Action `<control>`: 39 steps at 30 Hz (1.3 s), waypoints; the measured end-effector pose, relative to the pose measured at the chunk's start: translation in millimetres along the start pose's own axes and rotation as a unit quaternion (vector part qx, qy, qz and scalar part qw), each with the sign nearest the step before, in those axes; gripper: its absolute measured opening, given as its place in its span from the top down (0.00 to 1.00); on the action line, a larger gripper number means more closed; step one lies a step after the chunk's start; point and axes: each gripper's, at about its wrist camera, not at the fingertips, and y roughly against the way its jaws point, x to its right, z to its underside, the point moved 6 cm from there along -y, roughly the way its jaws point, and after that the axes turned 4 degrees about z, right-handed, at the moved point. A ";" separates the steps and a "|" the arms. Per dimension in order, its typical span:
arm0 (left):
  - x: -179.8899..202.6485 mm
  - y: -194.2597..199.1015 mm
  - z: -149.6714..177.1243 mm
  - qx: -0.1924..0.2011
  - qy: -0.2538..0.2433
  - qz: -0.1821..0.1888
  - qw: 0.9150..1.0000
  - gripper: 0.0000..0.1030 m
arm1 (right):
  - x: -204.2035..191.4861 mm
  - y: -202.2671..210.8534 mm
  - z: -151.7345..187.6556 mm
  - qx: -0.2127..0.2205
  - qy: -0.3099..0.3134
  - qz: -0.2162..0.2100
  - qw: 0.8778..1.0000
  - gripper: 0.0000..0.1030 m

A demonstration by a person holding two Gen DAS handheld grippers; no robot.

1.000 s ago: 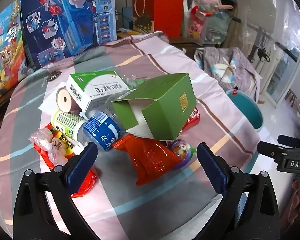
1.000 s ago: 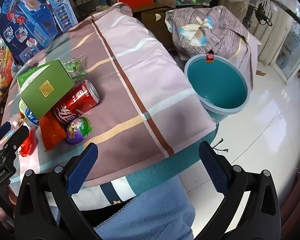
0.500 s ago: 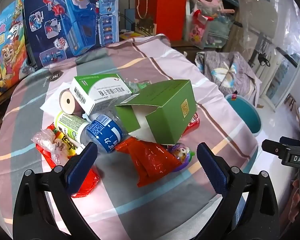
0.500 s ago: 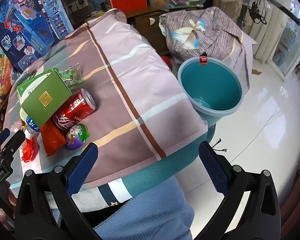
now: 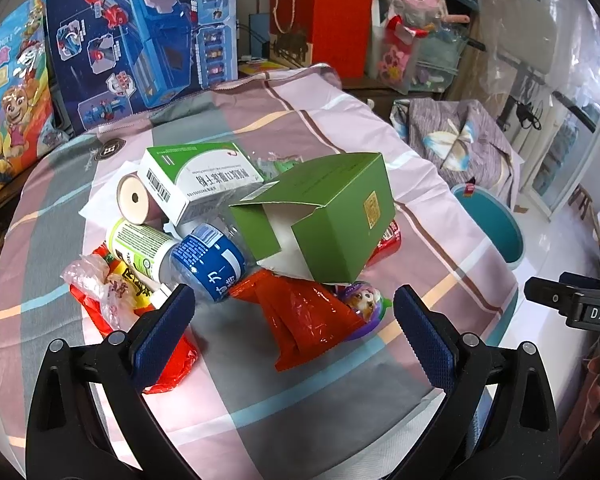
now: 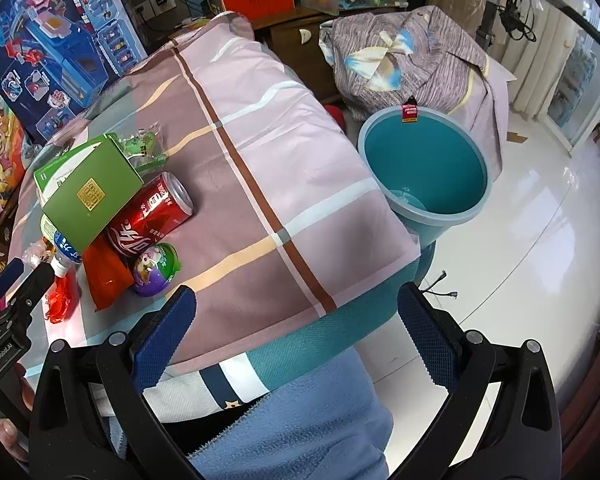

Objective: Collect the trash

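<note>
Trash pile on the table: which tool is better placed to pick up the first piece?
Left. The left tool is open and faces the pile, with the orange wrapper between its fingers. The right tool, also open, points past the table edge toward the bin.

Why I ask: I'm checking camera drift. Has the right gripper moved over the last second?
Yes. The right gripper drew back and up: the teal bin sits higher and smaller in its view.
</note>
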 end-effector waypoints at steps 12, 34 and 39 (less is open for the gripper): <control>-0.9 -4.0 3.6 -0.003 0.002 0.001 1.000 0.04 | -2.2 -3.0 1.8 -0.005 0.004 0.000 1.000 0.06; -19.5 -8.5 11.0 -0.012 0.016 -0.002 1.000 0.04 | -24.4 -7.5 1.5 -0.014 0.023 -0.002 1.000 0.06; -38.7 -8.4 14.2 -0.016 0.037 -0.008 0.999 0.04 | -42.2 -7.1 -4.7 -0.012 0.038 -0.007 0.999 0.06</control>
